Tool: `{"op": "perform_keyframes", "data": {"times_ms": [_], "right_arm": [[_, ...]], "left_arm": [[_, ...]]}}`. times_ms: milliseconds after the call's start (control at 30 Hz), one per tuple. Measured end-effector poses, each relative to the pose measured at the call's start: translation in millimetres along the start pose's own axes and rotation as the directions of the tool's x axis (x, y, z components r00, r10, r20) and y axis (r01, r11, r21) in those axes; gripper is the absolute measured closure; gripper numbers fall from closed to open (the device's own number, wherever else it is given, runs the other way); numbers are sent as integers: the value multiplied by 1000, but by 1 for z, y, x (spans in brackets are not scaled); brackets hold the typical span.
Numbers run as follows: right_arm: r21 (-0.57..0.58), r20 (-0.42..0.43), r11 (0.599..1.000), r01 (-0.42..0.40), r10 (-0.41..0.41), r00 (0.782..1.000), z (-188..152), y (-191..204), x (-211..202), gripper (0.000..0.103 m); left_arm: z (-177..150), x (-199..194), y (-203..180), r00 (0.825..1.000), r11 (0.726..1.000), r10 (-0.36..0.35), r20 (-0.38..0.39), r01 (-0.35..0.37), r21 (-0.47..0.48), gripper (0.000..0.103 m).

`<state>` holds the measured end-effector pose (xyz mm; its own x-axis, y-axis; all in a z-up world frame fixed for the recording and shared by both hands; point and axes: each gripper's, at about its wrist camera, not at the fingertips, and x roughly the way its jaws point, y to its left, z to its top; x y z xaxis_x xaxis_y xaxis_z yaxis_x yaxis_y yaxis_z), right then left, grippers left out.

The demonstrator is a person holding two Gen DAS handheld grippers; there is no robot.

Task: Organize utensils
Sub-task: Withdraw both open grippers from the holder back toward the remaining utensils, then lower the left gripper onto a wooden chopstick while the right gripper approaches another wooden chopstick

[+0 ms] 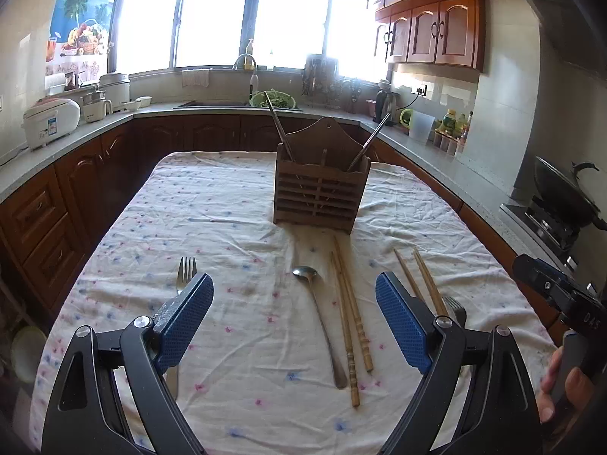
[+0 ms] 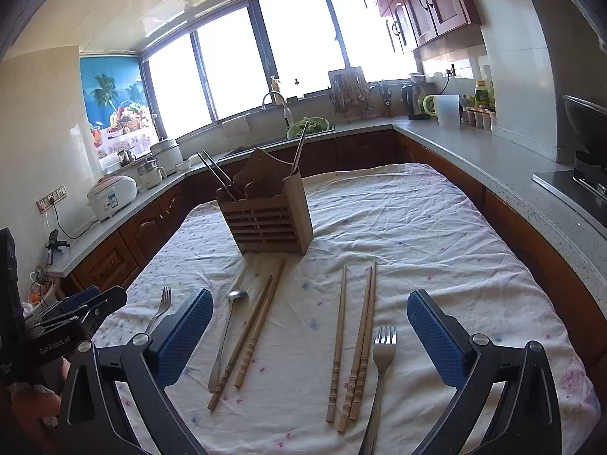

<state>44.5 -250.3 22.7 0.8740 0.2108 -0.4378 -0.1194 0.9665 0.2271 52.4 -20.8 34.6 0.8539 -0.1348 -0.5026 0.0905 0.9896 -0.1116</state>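
Observation:
A wooden slatted utensil holder [image 1: 321, 189] [image 2: 267, 217] stands upright mid-table with metal chopsticks [image 1: 279, 129] leaning out of it. In front of it on the cloth lie a metal spoon [image 1: 318, 314] [image 2: 227, 331], a pair of wooden chopsticks [image 1: 351, 322] [image 2: 252, 335], three more wooden chopsticks [image 2: 354, 349] [image 1: 421, 280], a left fork [image 1: 186, 271] [image 2: 161, 305] and a right fork [image 2: 383, 356] [image 1: 453, 305]. My left gripper [image 1: 294, 318] is open and empty above the cloth, near the spoon. My right gripper [image 2: 309, 333] is open and empty above the chopsticks.
The table carries a wrinkled white floral cloth [image 1: 227, 208] [image 2: 417, 235]. Counters surround it: a rice cooker [image 1: 51, 121] at left, a sink with a green bowl [image 1: 273, 100] behind, a wok on the stove [image 1: 565, 197] at right.

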Motion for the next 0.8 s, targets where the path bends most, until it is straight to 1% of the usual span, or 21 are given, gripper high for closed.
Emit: {"op": "perform_keyframes", "data": {"times_ms": [233, 400, 533, 633, 800], "right_arm": [[-5, 42, 1000, 5, -5, 999, 16, -1, -16, 0], [-18, 85, 1000, 8, -6, 996, 29, 1, -19, 1], [-14, 80, 1000, 8, -7, 997, 28, -2, -9, 1], [-6, 65, 1000, 4, -3, 998, 23, -5, 0, 1], [-4, 21, 1000, 12, -12, 1000, 15, -12, 17, 1]], "left_arm": [[16, 2, -4, 999, 999, -32, 12, 32, 3, 13], [23, 11, -11, 1000, 999, -25, 4, 24, 42, 13], [23, 15, -14, 999, 999, -33, 12, 33, 43, 14], [19, 19, -17, 1000, 998, -27, 13, 26, 58, 14], [14, 37, -19, 999, 997, -21, -37, 24, 68, 14]]}}
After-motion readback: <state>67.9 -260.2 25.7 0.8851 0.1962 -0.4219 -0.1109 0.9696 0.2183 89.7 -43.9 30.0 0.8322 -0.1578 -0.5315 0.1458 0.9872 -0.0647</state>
